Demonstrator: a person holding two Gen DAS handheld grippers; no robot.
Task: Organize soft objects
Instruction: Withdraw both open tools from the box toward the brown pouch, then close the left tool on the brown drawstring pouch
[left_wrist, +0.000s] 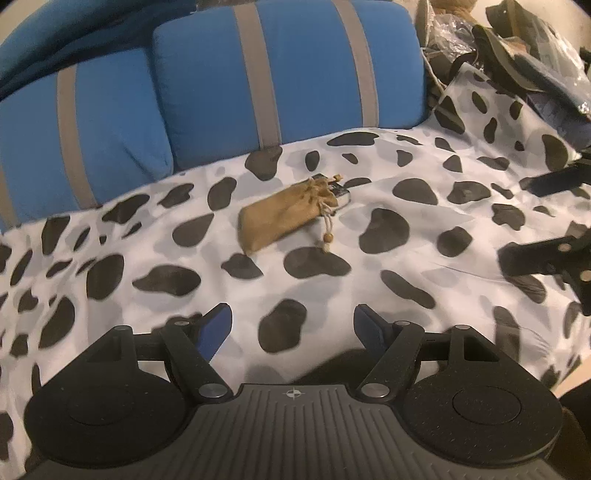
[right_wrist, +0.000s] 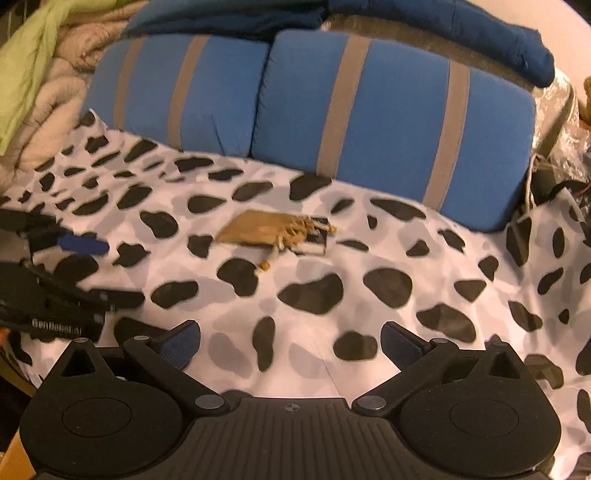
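A tan drawstring pouch (left_wrist: 284, 216) lies on the cow-print sheet (left_wrist: 369, 295) with a small dark, silver-edged item (left_wrist: 341, 195) sticking out of its mouth. It also shows in the right wrist view (right_wrist: 258, 230), with the item (right_wrist: 314, 240) at its right end. My left gripper (left_wrist: 292, 325) is open and empty, hovering in front of the pouch. My right gripper (right_wrist: 291, 345) is open and empty, also short of the pouch. The right gripper shows at the left view's right edge (left_wrist: 543, 221); the left gripper shows at the right view's left edge (right_wrist: 79, 269).
Two blue cushions with grey stripes (left_wrist: 288, 77) (right_wrist: 388, 125) stand behind the sheet. A pile of bags and plastic-wrapped clothes (left_wrist: 517, 48) lies at the back right. Beige and green bedding (right_wrist: 40, 81) is heaped at the far left.
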